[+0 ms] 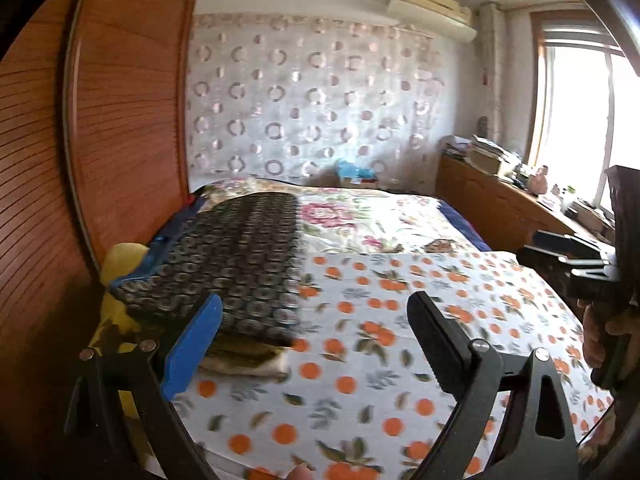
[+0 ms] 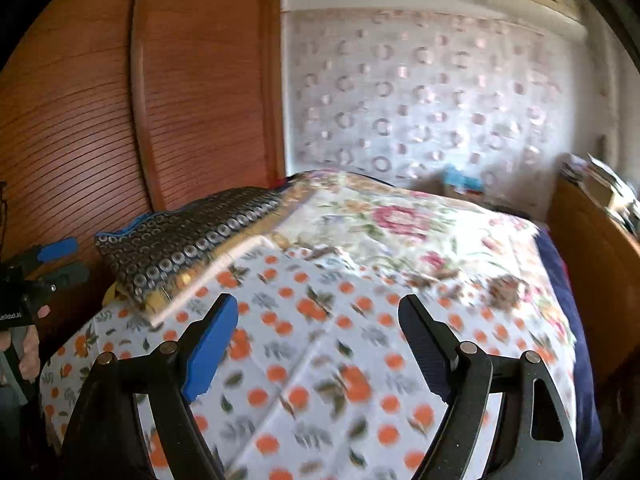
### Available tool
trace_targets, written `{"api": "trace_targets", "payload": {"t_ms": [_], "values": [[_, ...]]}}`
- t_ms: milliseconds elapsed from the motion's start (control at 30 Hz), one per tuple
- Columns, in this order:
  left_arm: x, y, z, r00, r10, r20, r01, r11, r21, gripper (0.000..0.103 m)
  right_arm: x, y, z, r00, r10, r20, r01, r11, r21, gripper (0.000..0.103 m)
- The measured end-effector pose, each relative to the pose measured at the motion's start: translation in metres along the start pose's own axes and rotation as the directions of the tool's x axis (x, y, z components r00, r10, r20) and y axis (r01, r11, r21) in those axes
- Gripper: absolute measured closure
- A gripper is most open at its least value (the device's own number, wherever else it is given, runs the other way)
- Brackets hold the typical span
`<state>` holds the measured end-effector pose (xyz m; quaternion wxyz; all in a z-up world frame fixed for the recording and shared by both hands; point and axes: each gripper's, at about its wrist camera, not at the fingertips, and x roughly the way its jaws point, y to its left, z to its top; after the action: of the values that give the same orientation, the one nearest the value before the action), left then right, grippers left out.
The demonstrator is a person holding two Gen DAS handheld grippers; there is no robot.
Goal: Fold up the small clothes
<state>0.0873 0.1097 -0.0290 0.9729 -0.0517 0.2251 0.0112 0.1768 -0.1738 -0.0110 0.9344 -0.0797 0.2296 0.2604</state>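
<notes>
The bed (image 1: 400,320) fills most of what I see, spread with an orange-print sheet (image 2: 320,360) at my end and a floral quilt (image 2: 400,216) further up; I judge the sheet serves as my flat folding area. Along the left runs the slatted wooden wardrobe (image 1: 120,120), and the stack of folded clothes (image 1: 236,264) lies on the bed's left edge just beside it, a dark circle-patterned piece on top of paler layers, probably parked there to keep the middle free. No loose garment shows on the sheet in front of me, so I judge a fold is finished and the next piece has yet to be fetched. My left gripper (image 1: 312,344) hangs just beside the stack's near corner, jaws spread wide with nothing between them. My right gripper (image 2: 318,344) hovers over the bare sheet, jaws likewise spread and empty. White lettering on the left handle, seen from the right wrist, is too blurred to read.
</notes>
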Motion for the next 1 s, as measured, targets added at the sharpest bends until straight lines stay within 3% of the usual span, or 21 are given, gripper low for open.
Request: {"api": "trace_targets", "payload": {"t_ms": [400, 600, 833, 1000], "values": [[-0.04, -0.065, 0.019, 0.995, -0.08, 0.065, 0.075, 0.995, 0.071, 0.009, -0.092, 0.04, -0.033, 0.987, -0.13, 0.096, 0.121, 0.988, 0.097, 0.019], [-0.062, -0.083, 0.035, 0.99, -0.086, 0.114, 0.075, 0.993, 0.094, 0.009, -0.14, 0.06, -0.034, 0.963, -0.196, 0.187, 0.172, 0.975, 0.139, 0.019], [-0.086, -0.098, 0.046, 0.984, -0.066, 0.163, 0.049, 0.993, 0.105, 0.009, -0.17, 0.09, -0.043, 0.939, -0.25, 0.238, 0.214, 0.962, 0.167, 0.019], [-0.09, -0.1, 0.047, 0.984, -0.061, 0.168, 0.043, 0.993, 0.108, 0.008, -0.169, 0.102, -0.059, 0.934, -0.26, 0.246, 0.221, 0.959, 0.177, 0.019]]}}
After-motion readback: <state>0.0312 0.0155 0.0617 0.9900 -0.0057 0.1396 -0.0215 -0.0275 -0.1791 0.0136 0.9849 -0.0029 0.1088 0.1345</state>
